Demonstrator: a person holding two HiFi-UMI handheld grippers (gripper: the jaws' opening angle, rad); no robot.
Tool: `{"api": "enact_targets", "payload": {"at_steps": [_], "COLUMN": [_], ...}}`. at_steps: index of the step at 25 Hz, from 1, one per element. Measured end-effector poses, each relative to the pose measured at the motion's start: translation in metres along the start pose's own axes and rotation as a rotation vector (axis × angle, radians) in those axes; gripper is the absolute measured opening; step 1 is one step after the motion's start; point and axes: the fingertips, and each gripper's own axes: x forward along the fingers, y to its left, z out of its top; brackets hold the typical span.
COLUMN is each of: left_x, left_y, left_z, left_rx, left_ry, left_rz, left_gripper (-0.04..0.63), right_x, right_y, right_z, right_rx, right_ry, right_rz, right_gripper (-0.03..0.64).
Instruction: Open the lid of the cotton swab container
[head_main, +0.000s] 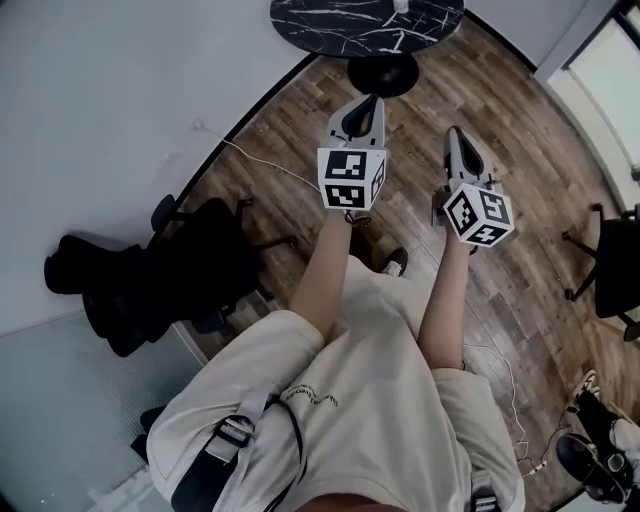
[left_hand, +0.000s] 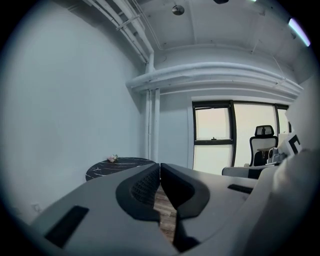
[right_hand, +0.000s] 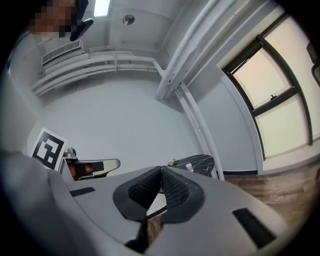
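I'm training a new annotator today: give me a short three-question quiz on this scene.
1. True or false: the left gripper holds an object between its jaws.
2. The top of the round table is: A plain white, B black with white veins, C bare wood.
3. Fill in: the jaws of the right gripper are ____.
Key: 1 false; 2 B; 3 shut.

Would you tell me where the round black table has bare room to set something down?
The marble table is bare from its front rim to a small white container near the middle; a small item sits by the left rim.
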Motion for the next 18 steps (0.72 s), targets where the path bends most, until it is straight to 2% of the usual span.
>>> {"api": "enact_targets", "payload": {"at_steps": [8, 14, 18], "left_x": [0.046, 0.116, 0.152], "left_y": [0.017, 0.040, 0.069], "left_z": [-0.004, 0.038, 0.063], "left_rx": [-0.052, -0.032, -0.037], "left_ry": [-0.004, -0.061, -0.079], "left_rz": [-0.004, -0.034, -0.059], "left_gripper": [0.023, 0.023, 0.023], "right_x": [0.032, 0.093, 0.135], "right_y": [-0.022, -0.048, -0.052], "right_z": [0.003, 0.043, 0.066], "right_rx": [-0.014, -0.049, -0.002], "right_ry": [0.006, -0.031, -0.056], "right_rz": [0.000, -0.004, -0.008], "right_gripper": [0.034, 0.034, 0.034]}}
